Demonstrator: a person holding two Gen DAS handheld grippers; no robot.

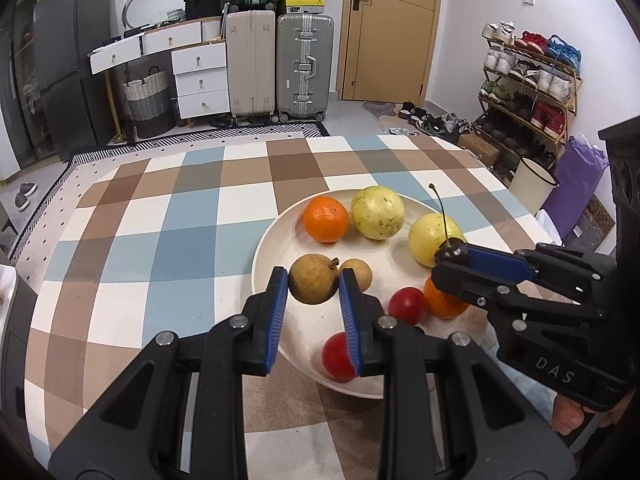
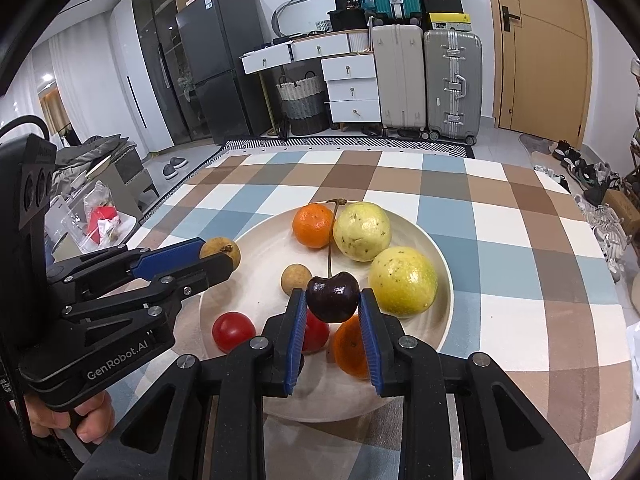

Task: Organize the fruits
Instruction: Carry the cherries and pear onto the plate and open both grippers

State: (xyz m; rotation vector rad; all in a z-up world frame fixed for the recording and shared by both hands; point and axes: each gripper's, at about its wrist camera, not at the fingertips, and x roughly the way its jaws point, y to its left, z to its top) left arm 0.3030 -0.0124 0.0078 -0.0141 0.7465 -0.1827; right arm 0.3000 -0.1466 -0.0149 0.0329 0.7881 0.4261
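Between the blue pads of the left tongs (image 1: 313, 286) sits a round tan longan (image 1: 312, 279), gripped above the white ceramic plate's (image 1: 272, 240) near rim. Just right, the right tongs (image 2: 333, 300) clamp a dark stemmed cherry (image 2: 333, 297) over the plate, which holds oranges, yellow guavas and red tomatoes on the checkered tabletop (image 1: 160, 240).
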